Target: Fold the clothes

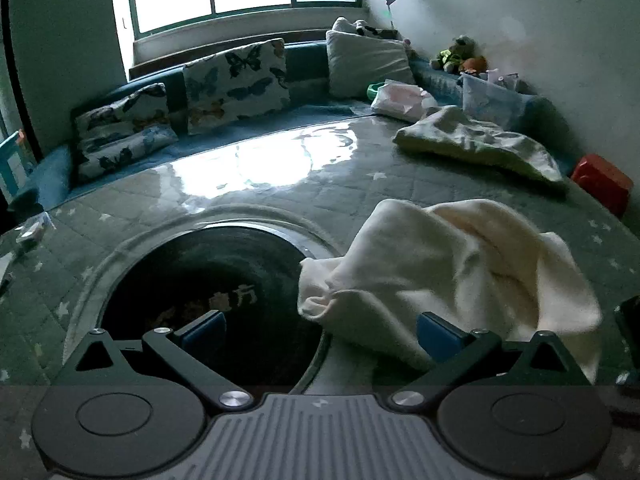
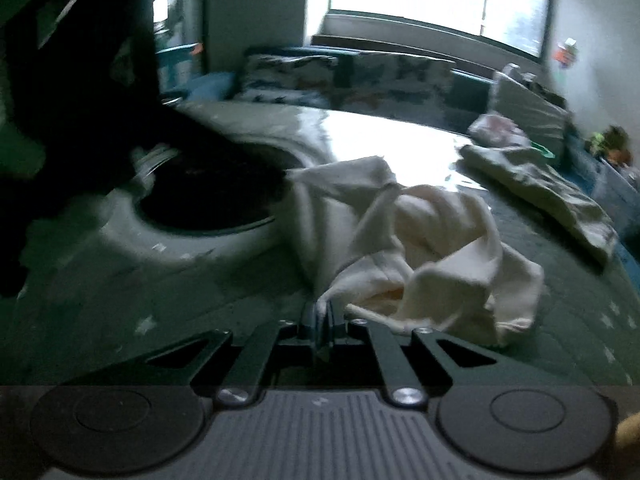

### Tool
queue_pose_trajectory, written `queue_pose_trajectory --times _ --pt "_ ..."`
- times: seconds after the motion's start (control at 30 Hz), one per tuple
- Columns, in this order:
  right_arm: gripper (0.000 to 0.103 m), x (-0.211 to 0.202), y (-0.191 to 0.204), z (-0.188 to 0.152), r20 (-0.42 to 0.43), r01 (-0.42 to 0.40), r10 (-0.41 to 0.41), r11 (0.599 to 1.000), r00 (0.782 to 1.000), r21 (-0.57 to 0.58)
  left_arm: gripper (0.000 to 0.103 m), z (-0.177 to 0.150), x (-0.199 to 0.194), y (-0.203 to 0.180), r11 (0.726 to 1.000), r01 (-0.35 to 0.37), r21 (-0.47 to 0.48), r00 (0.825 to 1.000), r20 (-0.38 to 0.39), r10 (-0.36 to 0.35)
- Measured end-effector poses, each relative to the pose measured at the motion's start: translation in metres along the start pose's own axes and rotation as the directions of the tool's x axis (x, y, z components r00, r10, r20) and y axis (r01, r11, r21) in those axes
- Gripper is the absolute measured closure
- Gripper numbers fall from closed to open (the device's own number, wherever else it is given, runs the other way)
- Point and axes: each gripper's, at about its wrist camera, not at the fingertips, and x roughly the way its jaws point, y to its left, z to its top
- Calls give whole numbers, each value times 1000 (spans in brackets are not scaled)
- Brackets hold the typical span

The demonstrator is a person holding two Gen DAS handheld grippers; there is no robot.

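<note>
A crumpled cream-white garment point(image 1: 452, 272) lies on the grey star-patterned table point(image 1: 280, 196), partly over a dark round inset point(image 1: 208, 280). My left gripper point(image 1: 320, 330) is open, its blue pads wide apart, with the garment's near edge between and just ahead of them. In the right wrist view the same garment point(image 2: 420, 248) is bunched up. My right gripper point(image 2: 320, 320) is shut on a thin edge of this garment and holds it just above the table point(image 2: 160, 292).
A pale yellow-white cloth point(image 1: 480, 144) lies at the table's far right, also in the right wrist view point(image 2: 540, 192). Butterfly cushions point(image 1: 236, 80) and a white pillow point(image 1: 364, 64) line a blue bench under the window. A red box point(image 1: 600, 180) sits at the right.
</note>
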Motion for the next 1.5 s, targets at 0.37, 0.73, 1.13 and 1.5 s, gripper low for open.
queue_pose_trajectory --times 0.37,0.73,1.13,1.5 --pt "68 -2 -33 41 110 -25 5 984 994 179 0 0 2 7 1000 -29 3 1000 -2 29" --pt "62 73 -79 40 -34 -31 46 932 998 361 0 2 -1 25 999 -44 -15 999 10 44" --pt "91 34 20 37 88 -56 58 998 994 -26 0 5 -29 20 996 75 40 996 48 -77" --pt "91 28 91 10 90 -93 115 971 989 -222 34 -8 -5 -4 972 182 149 983 -47 -177"
